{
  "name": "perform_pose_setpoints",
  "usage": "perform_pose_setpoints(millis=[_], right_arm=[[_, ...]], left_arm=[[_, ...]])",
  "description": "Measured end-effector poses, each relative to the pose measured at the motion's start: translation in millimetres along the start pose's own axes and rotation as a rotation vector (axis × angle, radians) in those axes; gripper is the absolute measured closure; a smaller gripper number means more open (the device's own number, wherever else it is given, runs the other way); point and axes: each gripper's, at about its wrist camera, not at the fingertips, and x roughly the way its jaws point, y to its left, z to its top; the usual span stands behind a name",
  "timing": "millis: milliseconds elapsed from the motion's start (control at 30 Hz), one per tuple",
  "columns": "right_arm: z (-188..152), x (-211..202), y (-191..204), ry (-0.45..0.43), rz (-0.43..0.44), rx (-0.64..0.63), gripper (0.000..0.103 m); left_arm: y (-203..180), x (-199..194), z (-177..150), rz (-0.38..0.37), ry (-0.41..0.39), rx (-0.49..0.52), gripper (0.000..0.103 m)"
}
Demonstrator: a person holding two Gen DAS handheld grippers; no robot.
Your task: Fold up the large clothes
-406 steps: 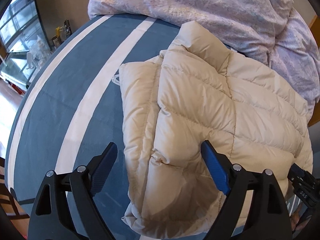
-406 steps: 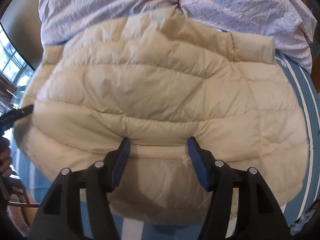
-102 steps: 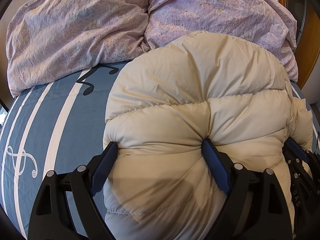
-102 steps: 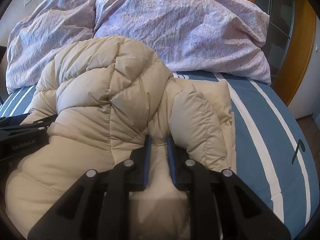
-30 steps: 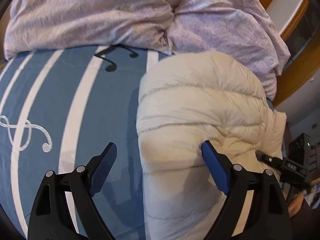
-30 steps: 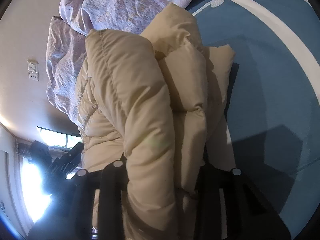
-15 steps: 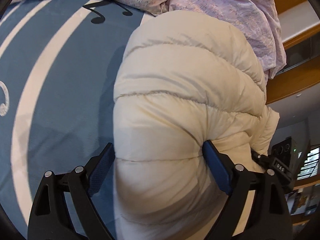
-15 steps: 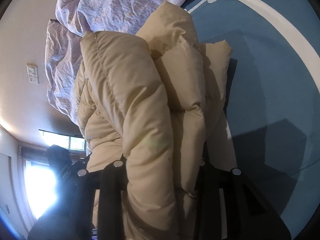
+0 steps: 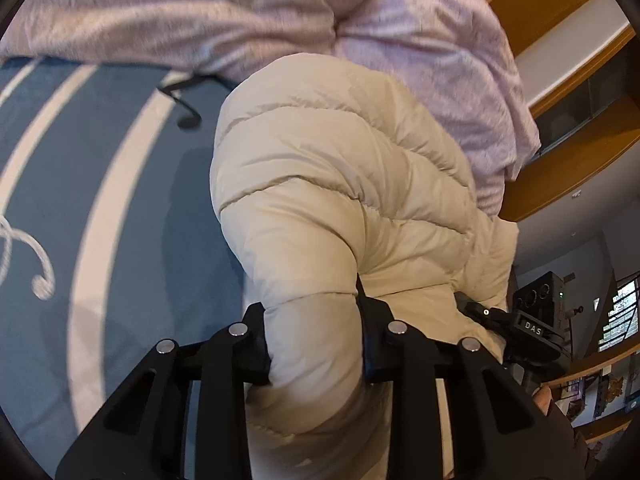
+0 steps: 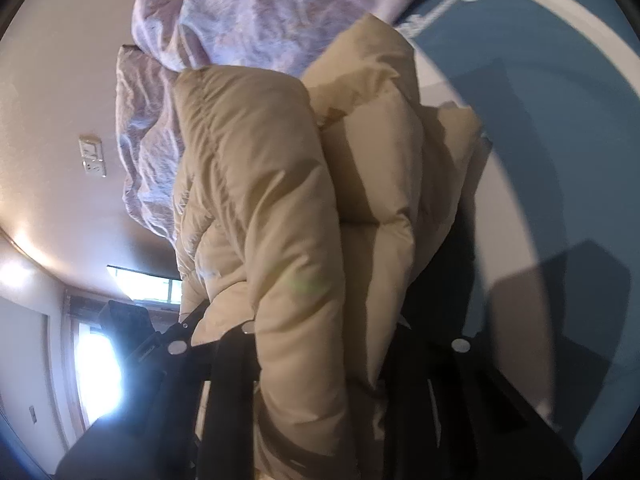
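Left wrist view: the left tool [image 9: 314,334] has a fat quilted roll of the cream puffer jacket [image 9: 340,200] between its two black fingers [image 9: 256,344], and its jaws are closing on that roll, the padding bulging out above and below the pinch. The rest of the jacket swells away ahead of this tool, bunched into a thick bundle on the blue bed sheet [image 9: 132,216] with its white stripes and music-note print. Beyond the jacket, further ahead, lies a crumpled lilac duvet [image 9: 248,12]. To the right of this tool, just past the jacket's edge, part of the right tool [image 9: 520,326] shows.

In the right wrist view the picture is rolled on its side. The right tool [image 10: 320,344] has several stacked layers of the jacket [image 10: 272,184] between its fingers [image 10: 230,364], and its jaws are closing on them too; the layers hide the pads themselves. The jacket rises straight ahead of this tool, with the sheet [image 10: 560,128] to its right and the duvet [image 10: 256,12] beyond. To its left the left tool [image 10: 152,336] appears dark against a bright window [image 10: 96,372].
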Motion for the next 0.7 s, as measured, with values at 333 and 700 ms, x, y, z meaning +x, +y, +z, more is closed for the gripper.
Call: perform_pose_setpoints(millis=[333, 700], right_arm=[[22.4, 57.8, 72.2, 0.046, 0.046, -0.115, 0.086], [23.3, 107.2, 103.6, 0.029, -0.257, -0.22, 0.061]], left_arm=[[37.7, -39.7, 38.4, 0.045, -0.11, -0.007, 0.074], [71.1, -26.8, 51.6, 0.289, -0.092, 0.056, 0.057]])
